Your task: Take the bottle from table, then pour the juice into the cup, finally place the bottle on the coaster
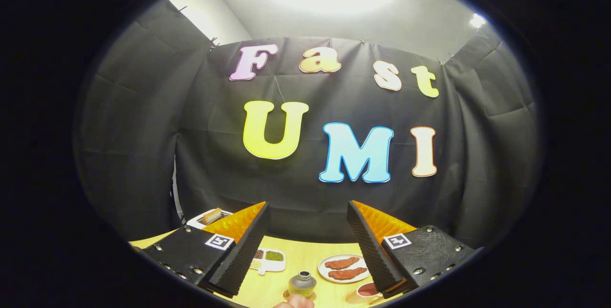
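A small grey-green bottle [302, 283] stands upright on the wooden table [305, 253], on what looks like a round brown coaster [288, 294]. To its right, beside the right finger, sits a cup [368, 290] with dark red juice in it. My gripper [308, 205] is open and held high above the table, with nothing between its fingers. The bottle lies well below and between the two fingers, and they do not touch it.
A white plate [326, 271] with two brown meat slices lies beyond the bottle and the cup. Left of it is a small white dish [279, 264] of grains. A white tray [197, 222] with a piece of cake sits far left. Something pinkish, maybe a hand [294, 302], shows just before the bottle.
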`<state>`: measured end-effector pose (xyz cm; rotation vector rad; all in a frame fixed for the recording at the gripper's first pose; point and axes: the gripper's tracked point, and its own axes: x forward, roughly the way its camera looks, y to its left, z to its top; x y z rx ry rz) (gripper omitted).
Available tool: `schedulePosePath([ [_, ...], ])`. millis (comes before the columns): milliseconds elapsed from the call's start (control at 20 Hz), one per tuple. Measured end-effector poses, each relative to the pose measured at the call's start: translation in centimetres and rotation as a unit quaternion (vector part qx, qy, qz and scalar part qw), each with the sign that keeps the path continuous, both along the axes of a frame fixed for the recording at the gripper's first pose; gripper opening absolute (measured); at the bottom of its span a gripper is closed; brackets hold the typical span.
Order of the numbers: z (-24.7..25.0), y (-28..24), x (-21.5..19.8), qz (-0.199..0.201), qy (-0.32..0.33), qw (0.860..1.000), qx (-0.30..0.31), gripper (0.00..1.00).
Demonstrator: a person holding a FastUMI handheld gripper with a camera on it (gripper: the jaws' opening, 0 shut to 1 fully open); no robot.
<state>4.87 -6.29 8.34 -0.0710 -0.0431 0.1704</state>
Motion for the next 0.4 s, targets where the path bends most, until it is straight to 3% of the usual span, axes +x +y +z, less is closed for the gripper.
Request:
schedulePosePath([
  [400, -0.4, -2.6, -0.1, -0.005, -0.010, 1.000, 0.001, 0.99],
])
